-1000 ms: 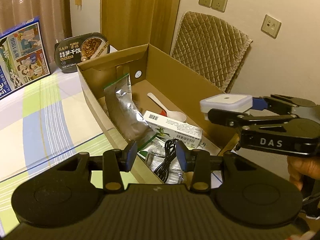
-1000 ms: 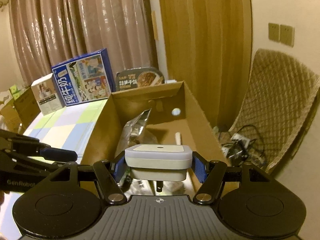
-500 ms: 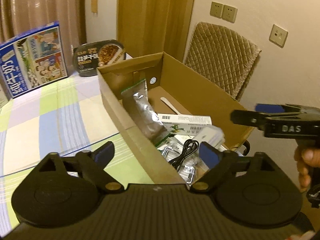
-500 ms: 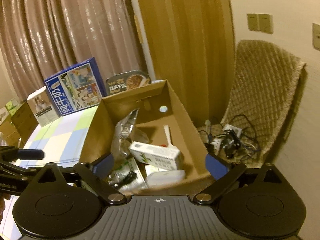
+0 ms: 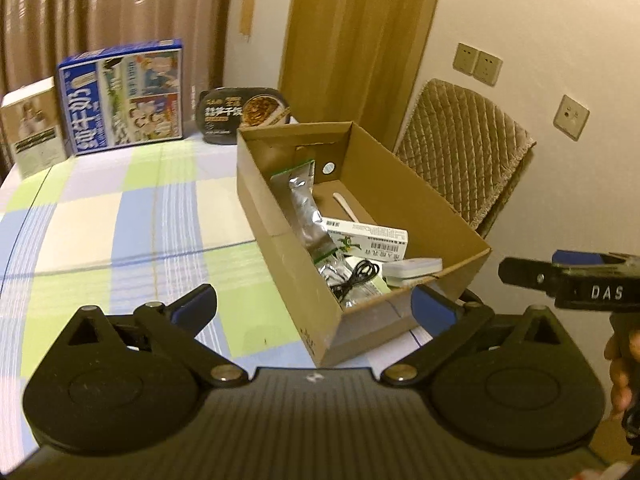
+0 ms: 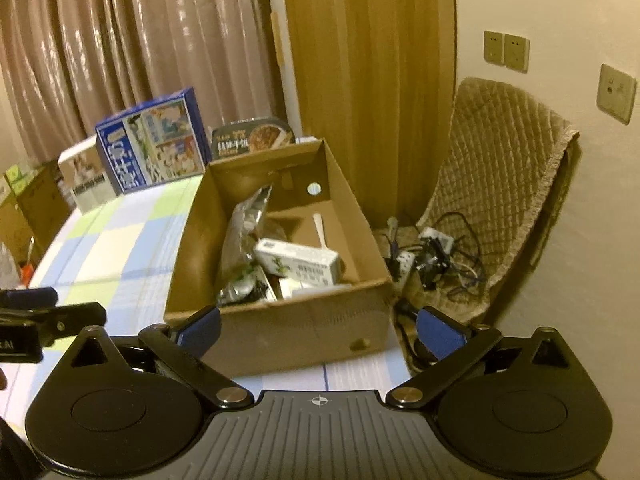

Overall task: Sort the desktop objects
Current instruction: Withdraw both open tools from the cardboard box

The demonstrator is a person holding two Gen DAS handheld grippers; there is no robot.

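Your left gripper (image 5: 314, 310) has its jaws opening wide, with nothing between them. Your right gripper (image 6: 318, 330) has wide open jaws too, holding nothing. The white charger (image 5: 412, 270) lies inside the cardboard box (image 5: 400, 196) on the table (image 5: 120, 220), near the black cable (image 5: 356, 278).

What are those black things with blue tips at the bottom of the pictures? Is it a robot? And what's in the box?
No robot here: a person holds a grabbing tool in each hand. Each tool carries a camera looking along its two fingers, so one picture comes from the left gripper and the other from the right gripper. The blue tips are soft pads on the fingers. Both tools are wide open and hold nothing. On the checked tablecloth sits a cardboard box holding a silver packet, a white and green carton, a black cable, a white spoon and a small white gadget.
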